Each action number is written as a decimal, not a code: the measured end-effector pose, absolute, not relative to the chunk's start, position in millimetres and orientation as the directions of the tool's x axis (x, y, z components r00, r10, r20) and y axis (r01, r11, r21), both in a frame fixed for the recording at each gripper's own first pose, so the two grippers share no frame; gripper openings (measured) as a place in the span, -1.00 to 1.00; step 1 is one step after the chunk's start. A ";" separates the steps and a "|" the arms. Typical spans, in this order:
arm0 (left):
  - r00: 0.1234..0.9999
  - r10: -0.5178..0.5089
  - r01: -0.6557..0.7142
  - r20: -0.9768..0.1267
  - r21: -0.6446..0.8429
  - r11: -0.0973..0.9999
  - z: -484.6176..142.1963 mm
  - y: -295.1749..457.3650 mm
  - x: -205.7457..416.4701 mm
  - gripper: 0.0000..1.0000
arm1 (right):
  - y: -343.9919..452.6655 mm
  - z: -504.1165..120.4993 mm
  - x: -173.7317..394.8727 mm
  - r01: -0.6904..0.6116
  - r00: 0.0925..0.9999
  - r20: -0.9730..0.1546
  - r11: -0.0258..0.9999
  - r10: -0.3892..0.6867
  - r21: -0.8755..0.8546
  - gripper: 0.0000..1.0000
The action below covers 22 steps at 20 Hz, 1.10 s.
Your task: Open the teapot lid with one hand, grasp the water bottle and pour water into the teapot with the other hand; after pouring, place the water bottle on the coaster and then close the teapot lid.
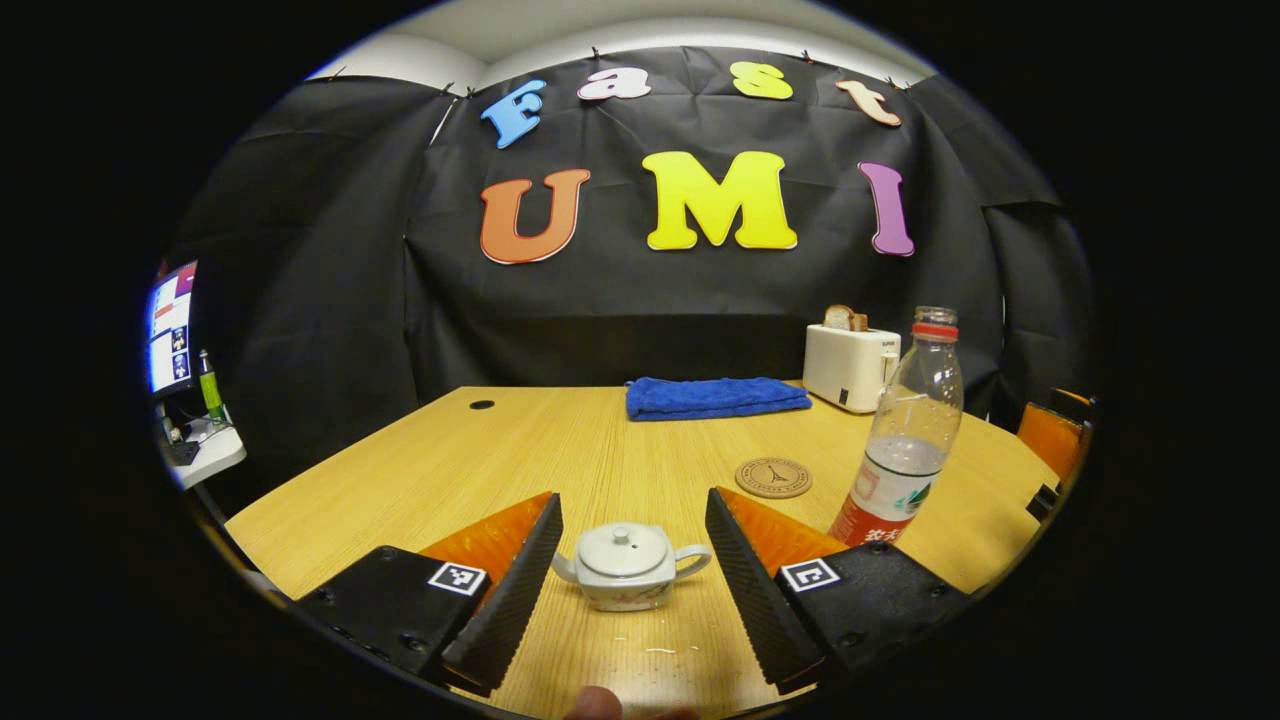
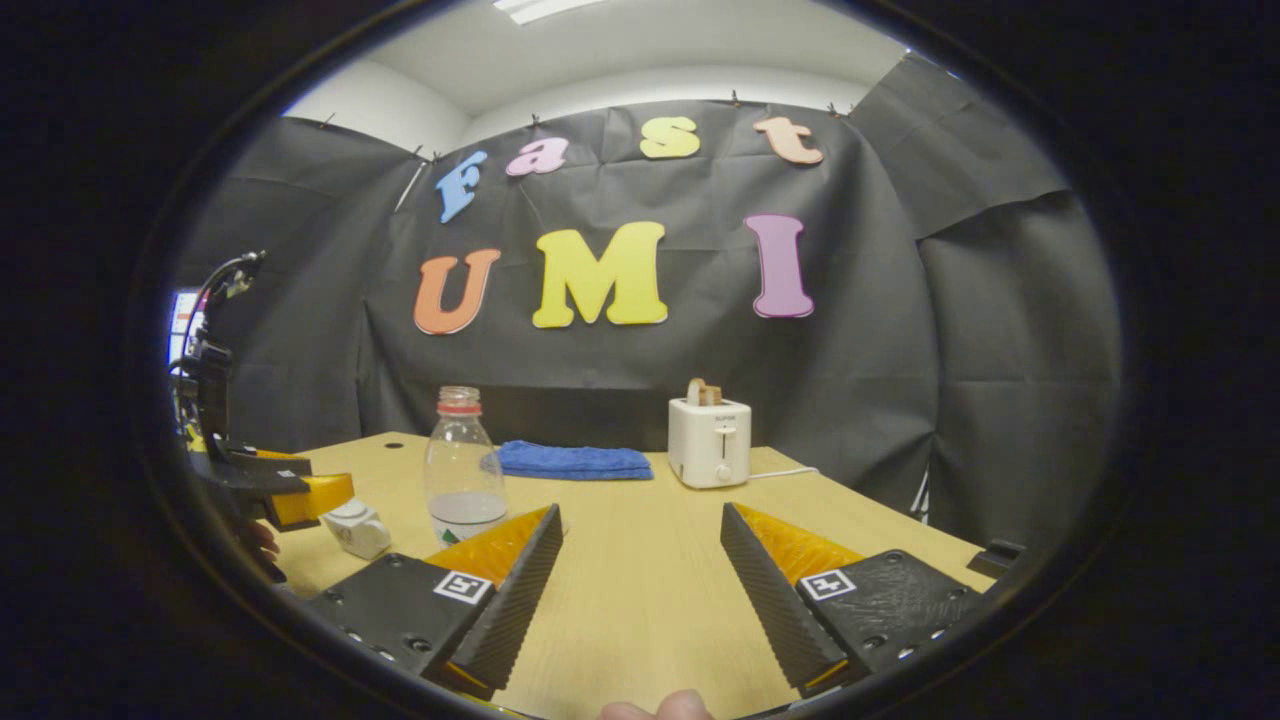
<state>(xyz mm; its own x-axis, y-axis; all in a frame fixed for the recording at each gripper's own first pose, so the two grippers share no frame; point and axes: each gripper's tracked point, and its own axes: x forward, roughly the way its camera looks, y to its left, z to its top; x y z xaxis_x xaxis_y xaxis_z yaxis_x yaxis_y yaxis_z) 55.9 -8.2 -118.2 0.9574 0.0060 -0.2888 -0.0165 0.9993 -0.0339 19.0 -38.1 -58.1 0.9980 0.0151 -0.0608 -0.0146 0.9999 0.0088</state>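
On the desk [image 1: 420,470], seen in the left gripper view, the teapot [image 1: 627,566] sits nearest; the coaster [image 1: 773,477] lies behind it to the right; the water bottle [image 1: 903,440] stands just right of the coaster, seemingly apart; towel [image 1: 715,396] and toaster [image 1: 850,366] sit rearmost.

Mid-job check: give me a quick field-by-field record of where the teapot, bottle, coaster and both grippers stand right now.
teapot: on the table, lid on, framed by the open fingers
water bottle: upright, uncapped, partly filled, right of the teapot in the left gripper view
coaster: bare, beyond the teapot, beside the bottle
left gripper: open, either side of the teapot, not touching
right gripper: open, over bare table, bottle ahead to its left
background: blue towel, toaster
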 end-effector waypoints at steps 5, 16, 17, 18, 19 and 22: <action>0.941 0.019 -0.023 -0.338 -0.006 1.000 -126.7 -5.1 65.3 0.46 | -44.0 -67.0 25.8 -0.005 0.997 -0.082 1.000 0.007 0.022 0.84; 0.912 0.036 -0.018 -0.408 0.049 0.999 -143.1 -5.7 74.8 -0.58 | -33.0 -76.8 27.8 -0.053 0.993 -0.104 0.998 0.056 0.040 0.92; 0.910 0.033 -0.017 -0.414 0.043 0.999 -144.3 -4.5 75.0 -0.63 | -29.9 -76.3 26.6 -0.063 0.992 -0.104 0.997 0.067 0.041 0.92; 0.911 0.028 -0.012 -0.412 0.040 0.999 -143.1 -4.8 76.7 -0.82 | -27.9 -74.9 25.2 -0.070 0.992 -0.099 0.997 0.073 0.040 0.92; 0.912 0.020 -0.003 -0.409 0.041 0.999 -142.9 -5.2 77.5 -0.85 | -27.6 -72.5 24.2 -0.070 0.993 -0.092 0.997 0.073 0.037 0.92; 0.919 0.002 0.000 -0.395 0.006 1.000 -138.4 -4.0 75.6 -0.94 | -23.6 -66.2 21.6 -0.086 0.994 -0.069 0.996 0.087 0.020 0.92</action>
